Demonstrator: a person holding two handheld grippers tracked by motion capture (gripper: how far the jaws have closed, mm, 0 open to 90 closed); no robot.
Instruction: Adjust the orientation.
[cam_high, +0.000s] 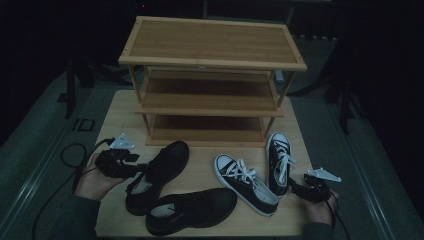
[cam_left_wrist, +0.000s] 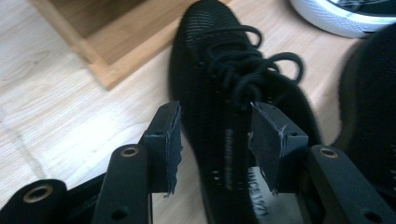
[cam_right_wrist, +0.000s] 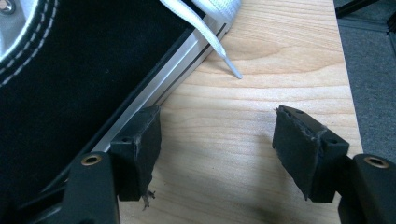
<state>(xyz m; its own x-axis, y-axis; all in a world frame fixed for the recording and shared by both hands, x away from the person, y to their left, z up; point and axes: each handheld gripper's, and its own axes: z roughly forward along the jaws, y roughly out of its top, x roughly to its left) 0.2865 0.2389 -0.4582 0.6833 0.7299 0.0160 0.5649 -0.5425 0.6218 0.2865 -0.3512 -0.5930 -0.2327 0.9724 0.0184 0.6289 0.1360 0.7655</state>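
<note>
Item: black shoe (cam_left_wrist: 219, 93) lay on the table (cam_high: 120, 115) before the rack (cam_high: 212, 60).
Left gripper (cam_left_wrist: 215, 135): jaws apart, straddling its collar.
Right gripper (cam_right_wrist: 217, 144): jaws apart, empty.
Risk: soft collar might fold and slip out.

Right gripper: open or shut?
Open. The right gripper has its pads wide apart over bare table, beside the canvas sneaker, gripping nothing.
</note>
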